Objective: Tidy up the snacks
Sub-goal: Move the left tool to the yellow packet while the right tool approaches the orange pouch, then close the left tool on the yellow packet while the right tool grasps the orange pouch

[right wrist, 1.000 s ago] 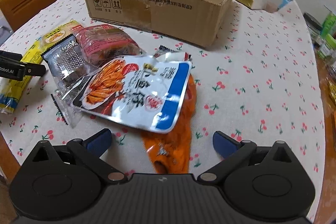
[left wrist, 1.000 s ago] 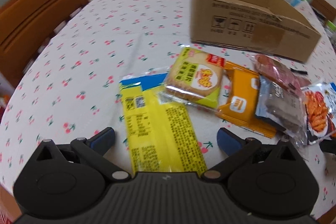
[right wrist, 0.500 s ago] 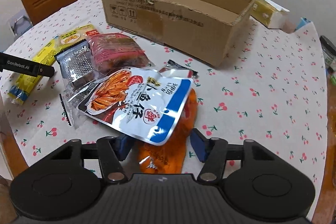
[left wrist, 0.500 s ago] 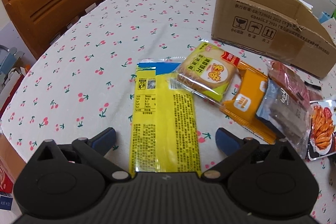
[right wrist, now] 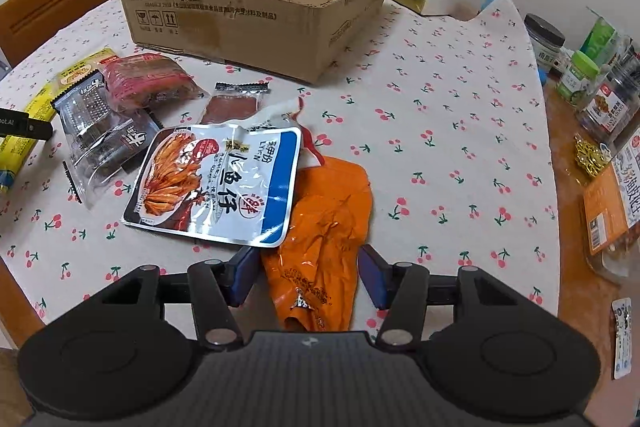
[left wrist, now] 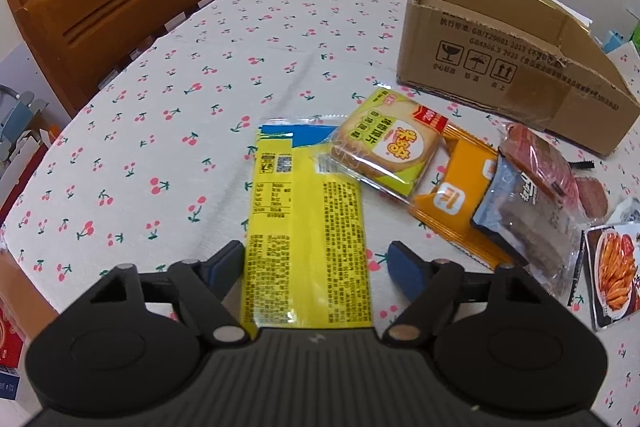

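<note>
Blue-padded left gripper (left wrist: 318,261) is straddling the long yellow plastic snack packet (left wrist: 306,227), jaws apart, not yet pinching. Right gripper (right wrist: 308,273) is likewise bracketing the crumpled orange foil pouch (right wrist: 324,247), unclamped. Both are lying on the cherry-print tablecloth (right wrist: 440,115). Judged step: 2 pickups; next, closing, then carrying to the open cardboard box (right wrist: 256,23).

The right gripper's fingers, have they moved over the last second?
Yes. The right gripper has its fingers narrowed around the orange packet, which lies unmoved on the tablecloth.

glossy plastic orange packet (right wrist: 324,227), matt cardboard box (right wrist: 240,23)
</note>
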`<state>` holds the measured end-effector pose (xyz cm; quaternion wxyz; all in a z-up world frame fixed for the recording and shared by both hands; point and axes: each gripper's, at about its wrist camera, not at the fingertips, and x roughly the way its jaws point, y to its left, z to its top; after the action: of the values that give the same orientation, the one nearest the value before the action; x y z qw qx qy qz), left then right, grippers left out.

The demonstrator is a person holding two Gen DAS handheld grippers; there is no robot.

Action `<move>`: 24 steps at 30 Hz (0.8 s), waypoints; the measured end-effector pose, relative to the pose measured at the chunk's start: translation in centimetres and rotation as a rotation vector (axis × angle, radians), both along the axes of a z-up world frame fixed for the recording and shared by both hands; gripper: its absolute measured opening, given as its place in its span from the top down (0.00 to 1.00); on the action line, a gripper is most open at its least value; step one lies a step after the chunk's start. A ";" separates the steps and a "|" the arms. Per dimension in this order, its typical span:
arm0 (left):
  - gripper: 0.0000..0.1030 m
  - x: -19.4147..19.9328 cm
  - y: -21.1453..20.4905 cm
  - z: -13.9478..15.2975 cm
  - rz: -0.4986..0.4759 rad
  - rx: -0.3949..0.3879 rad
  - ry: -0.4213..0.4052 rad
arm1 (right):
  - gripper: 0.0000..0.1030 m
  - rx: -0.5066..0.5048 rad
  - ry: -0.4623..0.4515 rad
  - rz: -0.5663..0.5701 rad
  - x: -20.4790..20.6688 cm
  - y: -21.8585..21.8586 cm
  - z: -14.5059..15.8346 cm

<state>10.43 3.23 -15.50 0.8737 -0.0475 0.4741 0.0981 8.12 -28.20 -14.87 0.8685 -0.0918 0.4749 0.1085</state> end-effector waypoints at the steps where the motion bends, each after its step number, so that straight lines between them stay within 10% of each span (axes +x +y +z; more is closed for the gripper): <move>1: 0.25 -0.1 0.2 0.0 0.002 0.007 0.002 | 0.39 0.001 0.000 -0.002 0.1 -0.1 0.0; 24: 0.30 1.8 0.9 -0.1 -0.155 0.057 -0.009 | 0.16 0.030 -0.004 -0.109 2.1 -1.7 -1.1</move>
<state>12.27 4.11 -15.65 0.8817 0.0140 0.4696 0.0435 10.19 -29.92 -15.96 0.8753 -0.0529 0.4758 0.0682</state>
